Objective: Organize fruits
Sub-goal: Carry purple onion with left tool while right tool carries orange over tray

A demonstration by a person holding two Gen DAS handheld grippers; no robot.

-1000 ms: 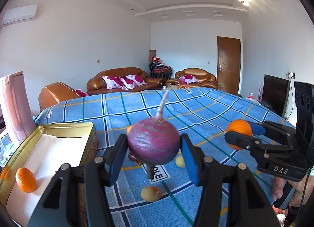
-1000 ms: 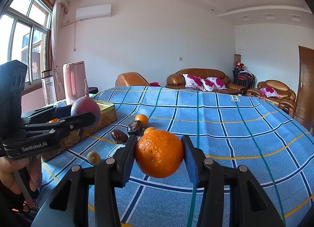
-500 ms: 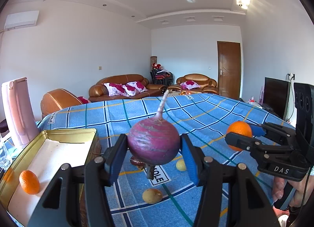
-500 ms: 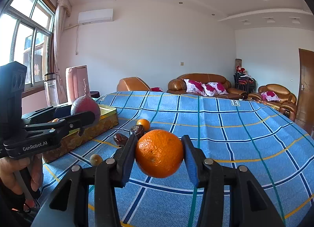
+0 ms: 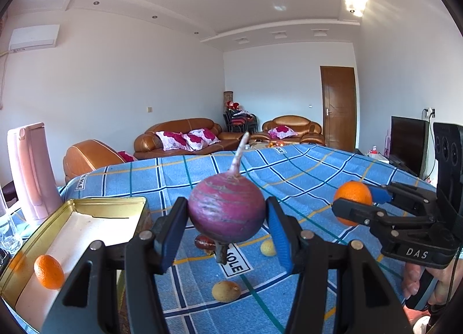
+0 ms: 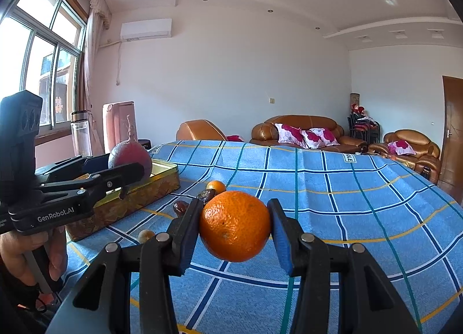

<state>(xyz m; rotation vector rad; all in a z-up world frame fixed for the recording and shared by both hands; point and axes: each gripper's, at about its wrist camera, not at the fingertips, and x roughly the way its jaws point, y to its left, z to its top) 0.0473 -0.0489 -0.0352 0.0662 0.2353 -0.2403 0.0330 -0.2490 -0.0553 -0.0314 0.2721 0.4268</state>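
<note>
Blue checked cloth [image 5: 303, 177] covers the table, with brown sofas [image 5: 179, 137] against the far wall. Clamped between the blue pads of the left gripper [image 5: 227, 219] is a round purple-red radish [image 5: 227, 209], dull-skinned with pale streaks, its thin root pointing to 12 o'clock and a stub at 6. At 3 o'clock from it the right gripper [image 6: 235, 228] pinches a glossy, pebbled orange [image 6: 235, 225] above the cloth. A gold tin [image 5: 72, 206] at 9 o'clock holds a small orange [image 5: 48, 271]. Below the radish, two yellowish fruits [image 5: 226, 291] and a dark one [image 5: 204, 243] lie on the cloth.
</note>
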